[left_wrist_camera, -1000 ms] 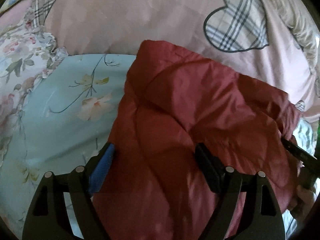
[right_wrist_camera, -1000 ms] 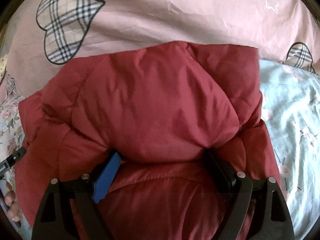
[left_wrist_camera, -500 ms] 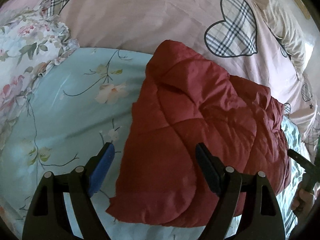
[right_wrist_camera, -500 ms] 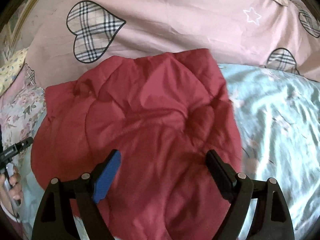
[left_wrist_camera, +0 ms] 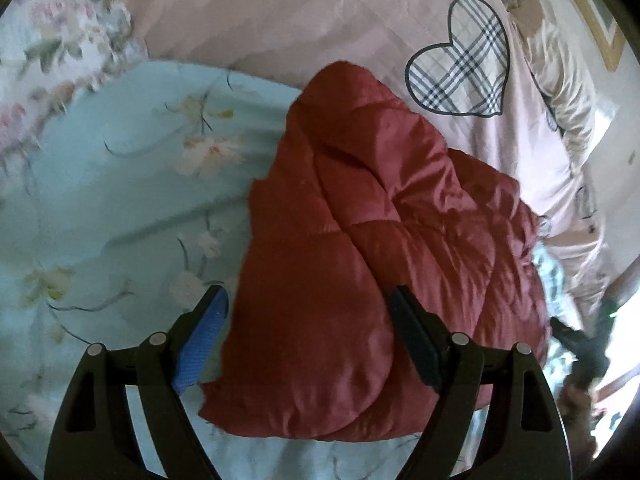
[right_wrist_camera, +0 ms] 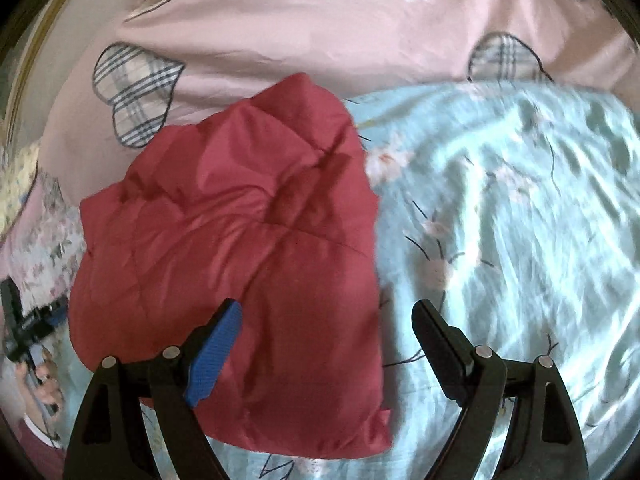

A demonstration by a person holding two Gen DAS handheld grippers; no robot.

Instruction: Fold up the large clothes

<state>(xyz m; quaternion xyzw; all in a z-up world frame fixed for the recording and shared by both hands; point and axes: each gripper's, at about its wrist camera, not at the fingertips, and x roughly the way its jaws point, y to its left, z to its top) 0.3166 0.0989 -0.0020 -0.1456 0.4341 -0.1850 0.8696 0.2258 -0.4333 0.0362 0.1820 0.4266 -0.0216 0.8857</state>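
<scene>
Both claws, the left gripper [left_wrist_camera: 308,332] and right gripper [right_wrist_camera: 326,340], hang spread and empty, tilted down over one folded red jacket [right_wrist_camera: 240,264] lying on the pale blue sheet [right_wrist_camera: 500,220]; beyond, one pink quilt [right_wrist_camera: 320,32].

We see a pale blue sheet [right_wrist_camera: 520,220] printed with pale flowers on thin dark stems covering the near part of the bed. Beyond it, on the far side, lies a pink duvet [left_wrist_camera: 320,20] bearing plaid hearts [left_wrist_camera: 464,64] outlined in black. At the far left a ruffled floral cloth [left_wrist_camera: 52,48] borders the blue sheet.
</scene>
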